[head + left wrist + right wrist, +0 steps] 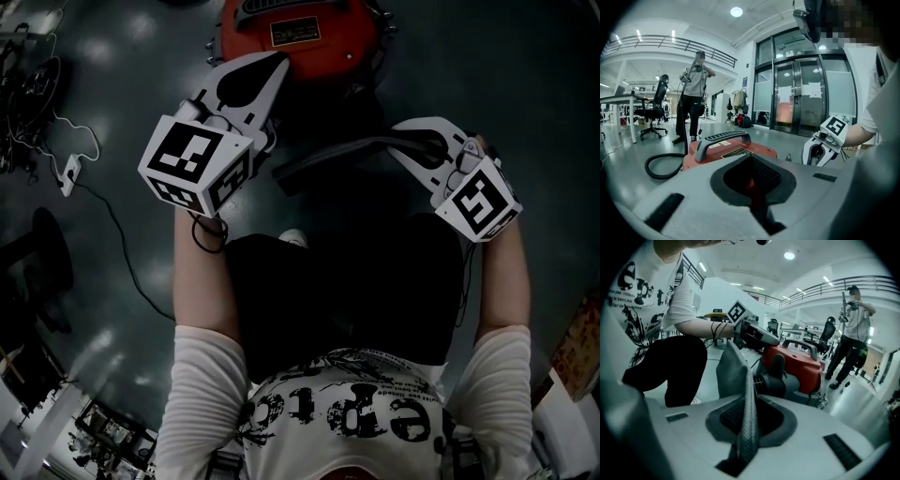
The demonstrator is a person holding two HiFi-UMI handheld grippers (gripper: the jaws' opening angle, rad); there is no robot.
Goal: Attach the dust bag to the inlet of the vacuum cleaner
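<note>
The red vacuum cleaner (300, 33) sits on the floor in front of my knees, with its black handle (724, 138) on top. Its black inlet (771, 380) faces me in the right gripper view. The grey fabric dust bag (733, 373) hangs as a strip (328, 157) between the two grippers. My right gripper (745, 446) is shut on its lower edge, the cloth running up out of the closed jaws. My left gripper (267, 70) points at the vacuum. Its jaws look shut, and I see nothing between them in the left gripper view (759, 208).
A black hose (658, 168) loops on the floor left of the vacuum. A standing person (696, 89) and an office chair (654, 110) are further back, with glass doors (801, 93) beyond. A cable and power strip (70, 173) lie on the floor to my left.
</note>
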